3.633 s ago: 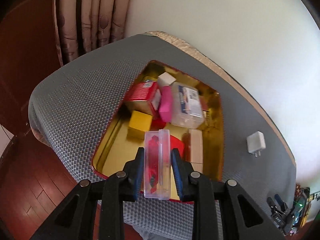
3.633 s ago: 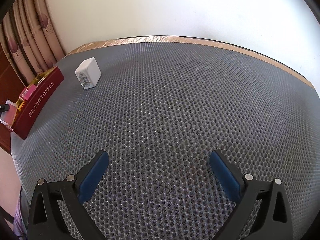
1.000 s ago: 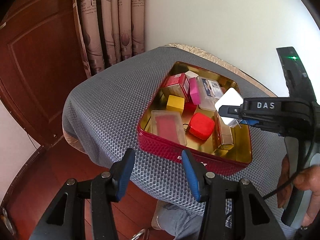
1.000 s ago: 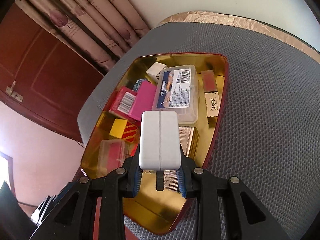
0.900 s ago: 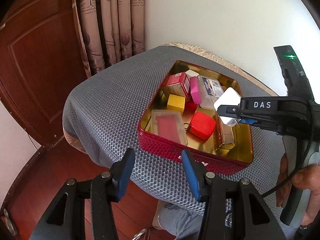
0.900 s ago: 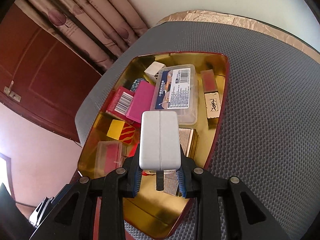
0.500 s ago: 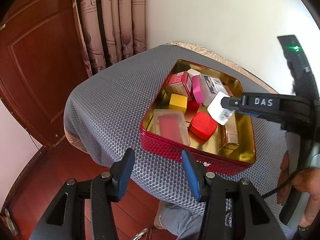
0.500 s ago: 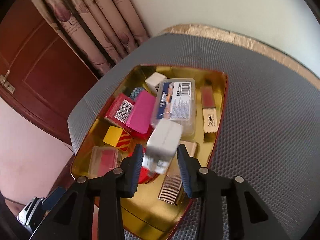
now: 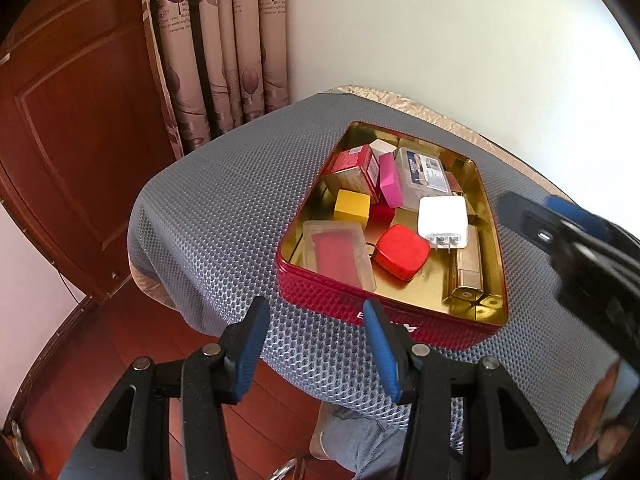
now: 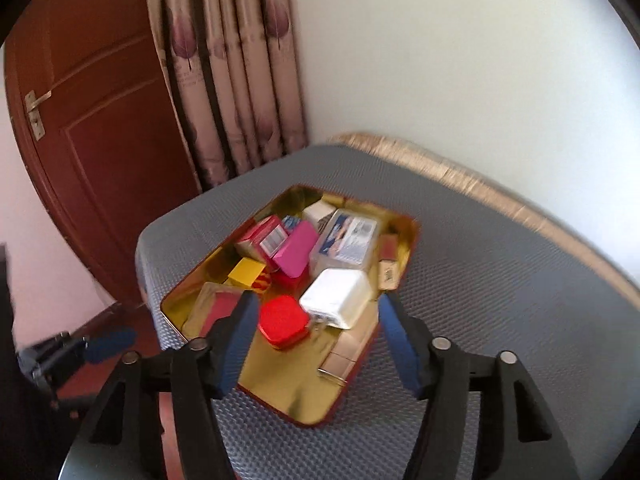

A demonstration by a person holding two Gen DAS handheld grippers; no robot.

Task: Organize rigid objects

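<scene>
A red tin (image 9: 384, 320) with a gold inside stands on the grey mat and holds several small boxes. A white charger (image 9: 442, 220) lies in it, prongs toward me, beside a red square box (image 9: 400, 252) and over a gold case (image 9: 468, 264). My left gripper (image 9: 316, 344) hangs open and empty just before the tin's near wall. My right gripper (image 10: 316, 340) is back from the tin (image 10: 280, 396), its jaws opening with nothing between them; the charger (image 10: 338, 298) rests beyond them. In the left wrist view the right gripper (image 9: 548, 216) shows blurred at the right.
Also in the tin are a clear case with red contents (image 9: 336, 252), a yellow cube (image 9: 352, 208), a pink box (image 9: 390, 180) and a labelled clear box (image 9: 424, 176). The mat's left edge (image 9: 160, 240) drops to a wood floor. A curtain (image 9: 224, 40), a door and a white wall stand behind.
The right gripper let go of the white charger, which dropped into the tin. That gripper then pulled back and up, away from the tin. The left gripper kept still.
</scene>
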